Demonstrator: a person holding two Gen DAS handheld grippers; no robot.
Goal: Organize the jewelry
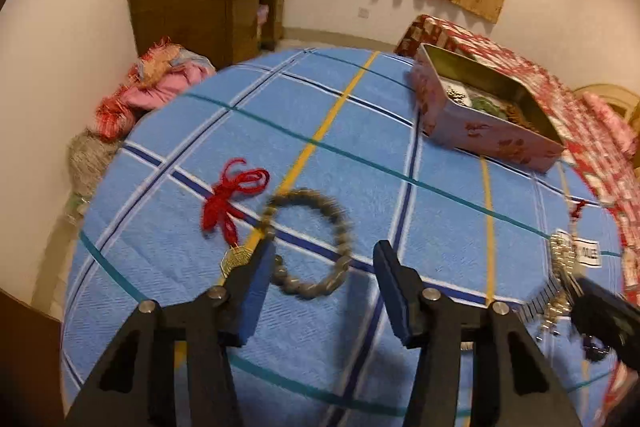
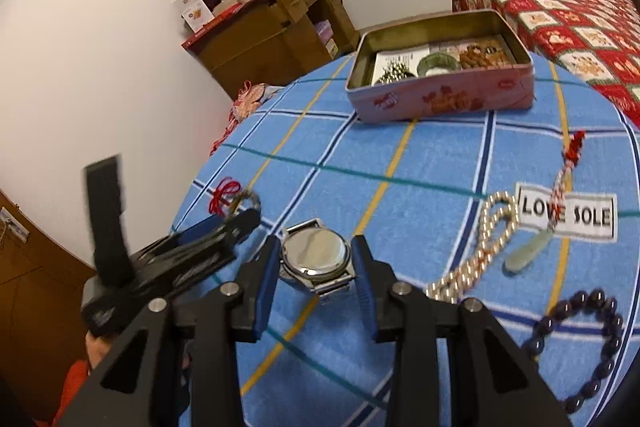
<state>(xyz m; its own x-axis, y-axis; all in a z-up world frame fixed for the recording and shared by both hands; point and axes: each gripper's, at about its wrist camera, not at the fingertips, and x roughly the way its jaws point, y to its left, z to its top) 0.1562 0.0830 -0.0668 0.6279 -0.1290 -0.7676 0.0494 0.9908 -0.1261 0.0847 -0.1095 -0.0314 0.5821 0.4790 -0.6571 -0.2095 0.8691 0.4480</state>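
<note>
A grey bead bracelet [image 1: 310, 247] lies on the blue checked cloth [image 1: 440, 219]. My left gripper [image 1: 324, 267] is open just above it, one finger on each side. A red knotted cord with a gold charm [image 1: 232, 203] lies to its left. My right gripper [image 2: 316, 263] has its pads against both sides of a silver watch [image 2: 316, 259]. A pink tin [image 2: 436, 95] at the far side holds several pieces. A silver chain [image 2: 476, 251], a jade pendant on a red cord [image 2: 532, 251] and a dark bead bracelet [image 2: 588, 339] lie to the right.
The pink tin also shows in the left wrist view [image 1: 480, 123] at the far right. A bed with a red patterned cover [image 2: 560, 15] stands behind the table. Cardboard boxes [image 1: 208, 7] with clothes on top stand by the wall. The left gripper's body [image 2: 176, 263] lies close left of the watch.
</note>
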